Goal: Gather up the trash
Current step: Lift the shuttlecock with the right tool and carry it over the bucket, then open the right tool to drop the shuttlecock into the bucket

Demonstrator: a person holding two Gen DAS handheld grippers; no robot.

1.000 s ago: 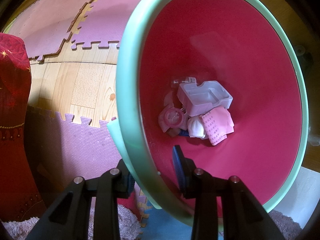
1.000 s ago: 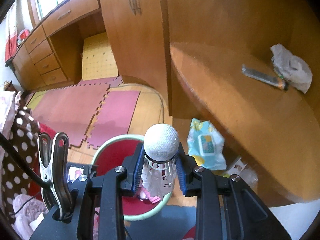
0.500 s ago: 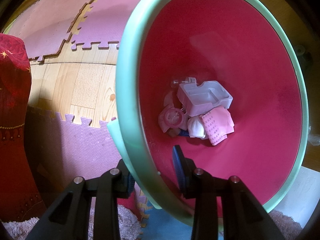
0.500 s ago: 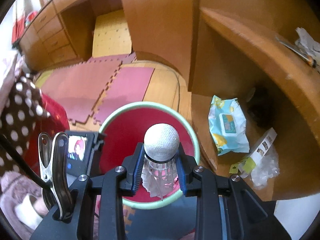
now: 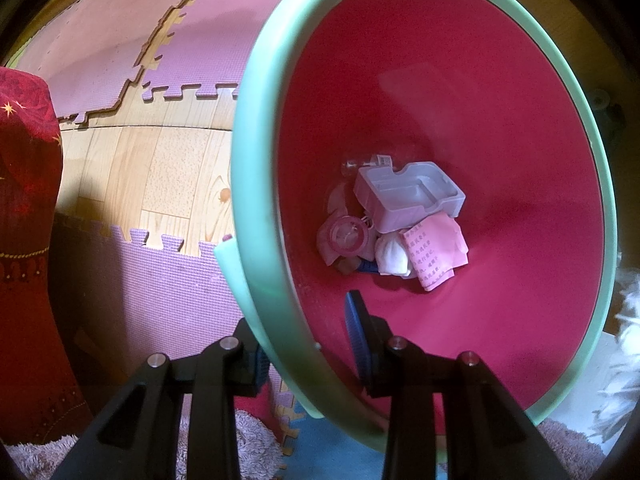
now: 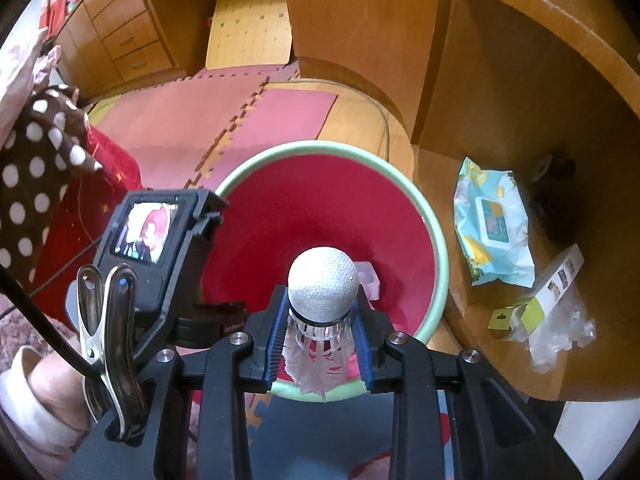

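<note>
Shuttlecock [image 6: 322, 312] sits clamped in the right gripper [image 6: 320, 344], blue pads pressing its feather skirt from both sides, white cork head pointing away from the camera. It hangs above the near edge of the bin [image 6: 438, 240], a red bucket with a pale green rim. Left gripper [image 5: 308, 344] is closed on that rim [image 5: 256, 240]: one blue pad inside against the red wall, the other outside, rim sandwiched between them. Left wrist view looks straight down into the bin; at the bottom lie a clear plastic tray [image 5: 408, 196], a pink paper slip with printed text [image 5: 434, 252], a round pink lid [image 5: 347, 236] and a white crumpled wad [image 5: 394, 256]. Bin stands on wood floor [image 5: 160, 172] edged by purple and pink foam mats [image 5: 168, 288]. In the right wrist view, a wet-wipes pack [image 6: 494, 224] and a clear bag with a carton [image 6: 556, 312] lie on the floor under the wooden desk [image 6: 560, 80], right of the bin. A metal clip [image 6: 108, 336] is fixed on the right gripper's body; the left gripper's camera unit [image 6: 146, 240] shows beside the bin.
</note>
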